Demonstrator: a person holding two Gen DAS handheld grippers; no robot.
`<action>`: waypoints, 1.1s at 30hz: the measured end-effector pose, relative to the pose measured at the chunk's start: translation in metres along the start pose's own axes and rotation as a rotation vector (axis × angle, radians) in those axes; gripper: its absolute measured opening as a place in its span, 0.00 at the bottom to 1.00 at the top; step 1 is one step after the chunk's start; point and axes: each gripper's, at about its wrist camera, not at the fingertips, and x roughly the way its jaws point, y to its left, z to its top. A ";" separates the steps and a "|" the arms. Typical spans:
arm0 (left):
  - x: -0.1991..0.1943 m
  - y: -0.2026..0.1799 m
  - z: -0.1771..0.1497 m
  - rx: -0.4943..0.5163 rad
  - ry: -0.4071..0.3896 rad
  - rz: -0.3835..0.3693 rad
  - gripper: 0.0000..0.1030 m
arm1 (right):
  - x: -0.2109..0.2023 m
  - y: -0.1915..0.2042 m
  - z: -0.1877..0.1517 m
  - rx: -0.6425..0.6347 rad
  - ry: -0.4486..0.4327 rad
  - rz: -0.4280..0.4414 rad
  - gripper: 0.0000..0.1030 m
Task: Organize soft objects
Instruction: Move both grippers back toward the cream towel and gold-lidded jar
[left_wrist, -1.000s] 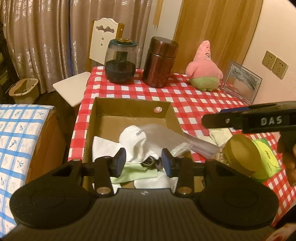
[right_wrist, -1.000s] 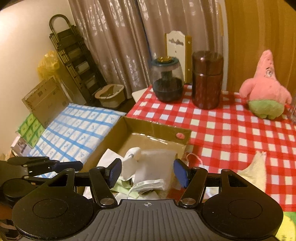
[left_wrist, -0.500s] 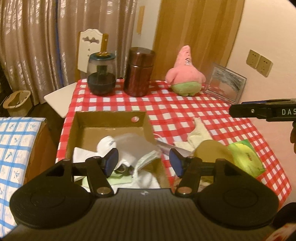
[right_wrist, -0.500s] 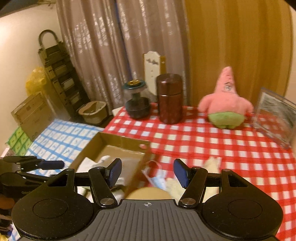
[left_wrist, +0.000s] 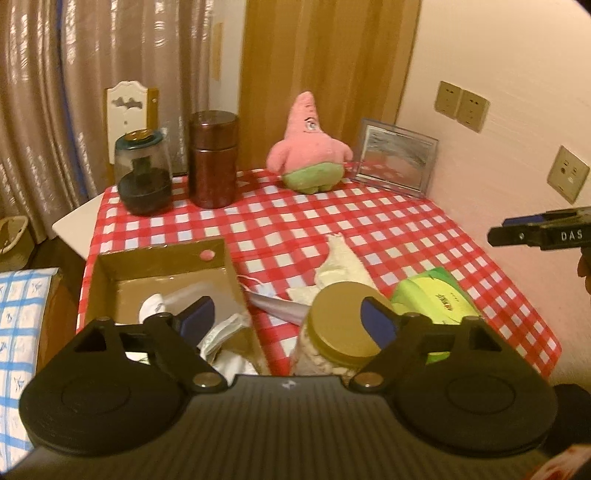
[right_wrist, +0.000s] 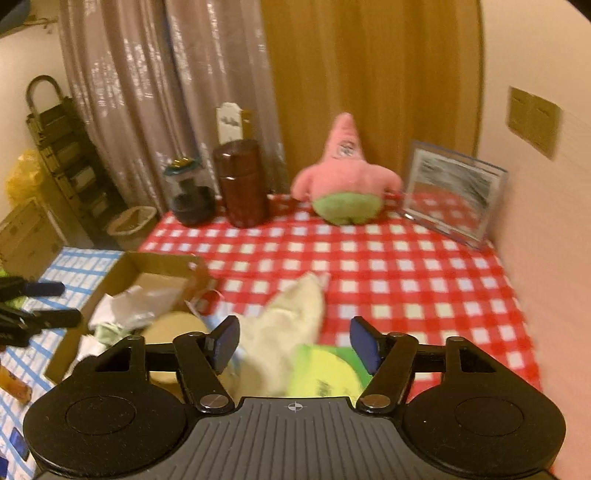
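The cardboard box (left_wrist: 162, 266) at nine o'clock on the checked tablecloth (left_wrist: 369, 221) holds a white sock (left_wrist: 153, 304) and crumpled cloths. The gold-lidded jar (left_wrist: 341, 325) stands just right of it, packed with pale pieces. The left gripper (left_wrist: 286, 319) has just been opening, wide and empty. The right gripper (right_wrist: 295, 341) has also just been opening, nothing clamped, above the cream cloth (right_wrist: 291, 321) and green packet (right_wrist: 325, 373). The pink starfish plush (left_wrist: 310, 147) sits at twelve o'clock.

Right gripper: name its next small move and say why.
Probably ease the right gripper forward and down onto the cream cloth, then close. Its jaws, just opening a little further, stand open and empty, and the cloth lies loose on the checked tablecloth right ahead, outside the cardboard box that already holds other soft items.
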 end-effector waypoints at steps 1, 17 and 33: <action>0.000 -0.003 0.000 0.008 -0.001 -0.003 0.86 | -0.004 -0.006 -0.004 0.003 0.004 -0.008 0.69; 0.006 -0.023 0.010 0.151 0.051 -0.044 0.90 | -0.022 -0.035 -0.048 -0.126 0.050 0.006 0.73; 0.012 -0.032 0.007 0.273 0.128 -0.026 0.90 | -0.010 -0.017 -0.051 -0.228 0.082 0.060 0.73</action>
